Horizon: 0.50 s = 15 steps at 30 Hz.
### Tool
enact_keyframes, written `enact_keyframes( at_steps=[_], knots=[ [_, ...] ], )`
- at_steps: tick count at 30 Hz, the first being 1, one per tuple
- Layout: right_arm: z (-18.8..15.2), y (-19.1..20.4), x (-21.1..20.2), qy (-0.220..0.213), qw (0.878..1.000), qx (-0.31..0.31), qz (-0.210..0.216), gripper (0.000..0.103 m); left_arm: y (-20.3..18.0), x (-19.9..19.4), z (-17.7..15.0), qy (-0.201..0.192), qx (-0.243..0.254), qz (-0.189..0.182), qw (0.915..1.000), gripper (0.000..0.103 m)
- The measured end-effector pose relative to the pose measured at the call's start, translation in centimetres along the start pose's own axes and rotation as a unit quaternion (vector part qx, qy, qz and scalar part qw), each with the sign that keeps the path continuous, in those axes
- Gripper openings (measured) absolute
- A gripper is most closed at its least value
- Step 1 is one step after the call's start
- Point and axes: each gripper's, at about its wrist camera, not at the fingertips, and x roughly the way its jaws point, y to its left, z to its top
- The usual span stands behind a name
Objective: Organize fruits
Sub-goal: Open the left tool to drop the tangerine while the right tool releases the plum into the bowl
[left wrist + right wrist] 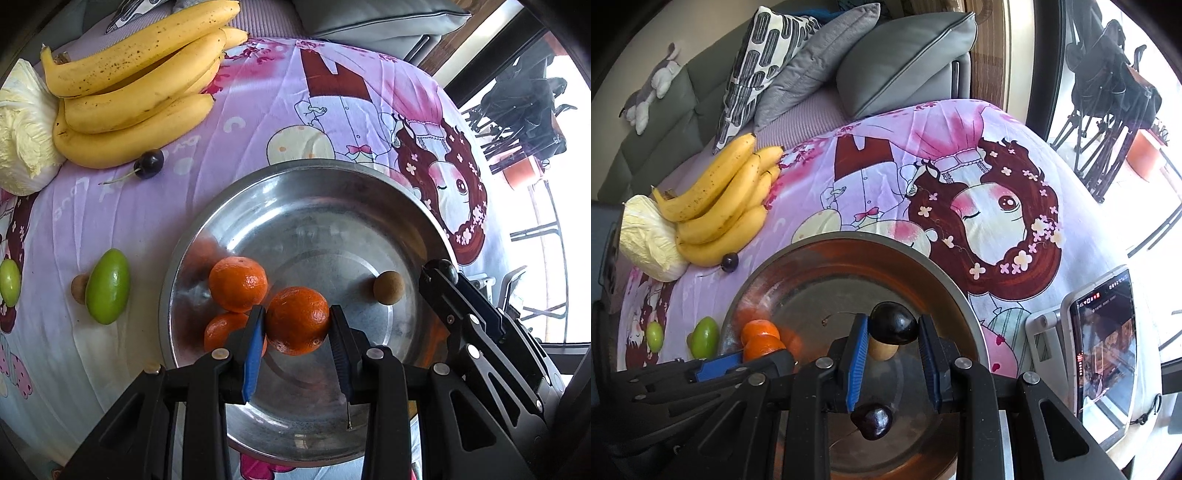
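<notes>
A steel bowl (pixel 369 192) sits on a purple cartoon cloth. My left gripper (pixel 297 321) is shut on an orange tangerine (pixel 297 319) over the bowl, beside two more tangerines (pixel 238 282). A brown longan (pixel 387 287) lies in the bowl. My right gripper (pixel 893 328) holds a dark cherry (pixel 894 323) between its pads above the bowl (pixel 960 291); a second cherry (pixel 872 421) lies below it. The right gripper's tip also shows in the left wrist view (pixel 439 271).
Bananas (pixel 136 85), a cabbage (pixel 22 129), a loose cherry (pixel 149 163), green fruits (pixel 107 286) and a longan (pixel 78 288) lie left of the bowl. A phone on a stand (pixel 1102 347) is at the right. Sofa cushions (pixel 901 59) are behind.
</notes>
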Motion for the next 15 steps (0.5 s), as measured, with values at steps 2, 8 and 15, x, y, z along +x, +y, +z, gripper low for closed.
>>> enact_keyframes(
  at_steps=[2,8,15],
  knots=[
    [-0.1,0.0,0.3,0.006,1.000,0.000,-0.002,0.030,-0.1,0.2,0.0,0.001,-0.001,0.003,1.0000,0.036],
    [-0.3,-0.1,1.1,0.023,1.000,-0.004,-0.007,0.030,0.0,0.7,-0.1,0.007,-0.005,0.008,0.9999,0.036],
    [-0.4,-0.1,1.2,0.028,1.000,-0.003,-0.010,0.030,0.0,0.8,-0.2,0.007,-0.005,0.013,0.9999,0.036]
  ],
)
